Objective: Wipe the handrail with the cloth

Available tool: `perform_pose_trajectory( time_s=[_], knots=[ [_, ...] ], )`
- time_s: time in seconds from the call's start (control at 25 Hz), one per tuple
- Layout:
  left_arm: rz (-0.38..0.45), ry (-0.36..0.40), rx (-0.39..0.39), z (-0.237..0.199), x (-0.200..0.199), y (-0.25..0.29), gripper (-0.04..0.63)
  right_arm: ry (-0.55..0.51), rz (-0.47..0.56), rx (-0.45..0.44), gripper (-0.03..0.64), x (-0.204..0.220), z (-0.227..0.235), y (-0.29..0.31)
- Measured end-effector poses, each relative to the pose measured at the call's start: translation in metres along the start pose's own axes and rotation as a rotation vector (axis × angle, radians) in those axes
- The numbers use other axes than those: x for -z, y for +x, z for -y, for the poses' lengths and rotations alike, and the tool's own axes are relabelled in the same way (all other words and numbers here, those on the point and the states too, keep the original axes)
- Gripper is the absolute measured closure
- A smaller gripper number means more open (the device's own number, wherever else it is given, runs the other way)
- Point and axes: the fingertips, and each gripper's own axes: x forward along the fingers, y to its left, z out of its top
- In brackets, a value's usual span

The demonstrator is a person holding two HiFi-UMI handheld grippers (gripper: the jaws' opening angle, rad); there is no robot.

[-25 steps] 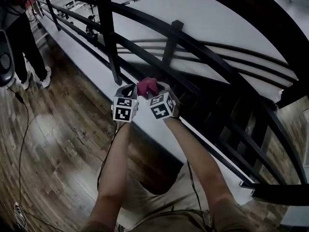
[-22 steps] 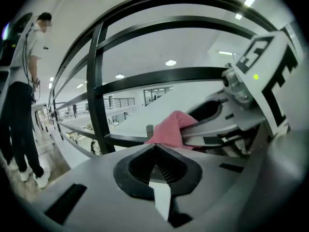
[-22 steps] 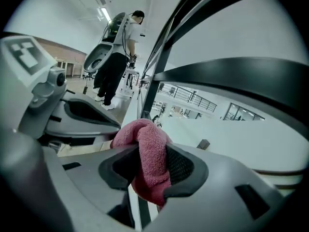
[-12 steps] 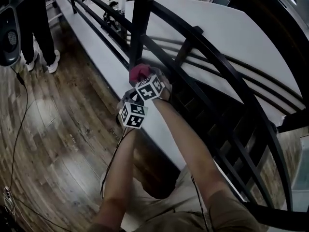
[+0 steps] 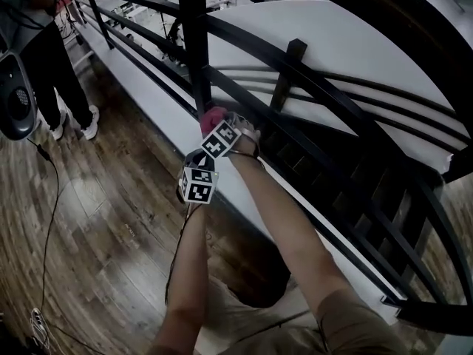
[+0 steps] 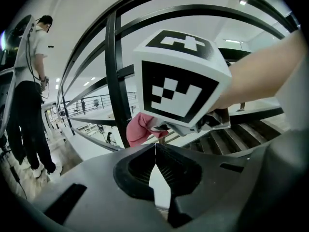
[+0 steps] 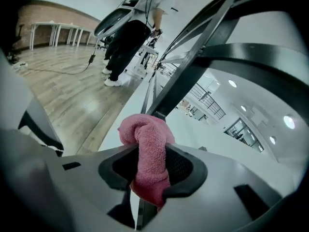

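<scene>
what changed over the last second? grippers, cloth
The right gripper slid the pink cloth left along the rail, up to the black post. The left gripper, beside it before, dropped back toward the person. Same: cloth clamped in the right gripper. Left jaws are shut, empty.

bystander (image 5: pixel 55 65): standing upper left | wood floor (image 5: pixel 111 257): underfoot | white ledge (image 5: pixel 159 115): bordering floor
</scene>
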Motion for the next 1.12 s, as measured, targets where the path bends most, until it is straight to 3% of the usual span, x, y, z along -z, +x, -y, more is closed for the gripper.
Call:
perform_pose_trajectory(
  time_s=[0.12, 0.28, 0.44, 0.6, 0.72, 0.88, 1.12],
  knots=[
    [-0.004, 0.047, 0.014, 0.014, -0.006, -0.001, 0.578, 0.012, -0.055, -0.021, 0.471, 0.02, -0.002, -0.014],
    [-0.023, 0.199, 0.043, 0.049, 0.001, -0.007, 0.578, 0.154, -0.128, -0.073, 0.472, 0.061, 0.003, -0.052],
    [-0.019, 0.199, 0.138, 0.099, 0.004, -0.028, 0.578, 0.276, -0.182, -0.104, 0.472, 0.115, 0.008, -0.11],
    [0.001, 0.254, 0.211, 0.161, -0.004, -0.068, 0.578, 0.251, -0.204, -0.051, 0.472, 0.174, 0.004, -0.169],
    [0.018, 0.324, 0.257, 0.202, -0.007, -0.093, 0.578, 0.299, -0.193, -0.036, 0.472, 0.211, 0.001, -0.208],
    [0.025, 0.37, 0.326, 0.243, -0.015, -0.092, 0.578, 0.348, -0.188, -0.031, 0.472, 0.248, 0.003, -0.249],
    [0.093, 0.451, 0.411, 0.314, -0.038, -0.095, 0.578, 0.31, -0.166, 0.061, 0.472, 0.304, 0.002, -0.297]
  ],
)
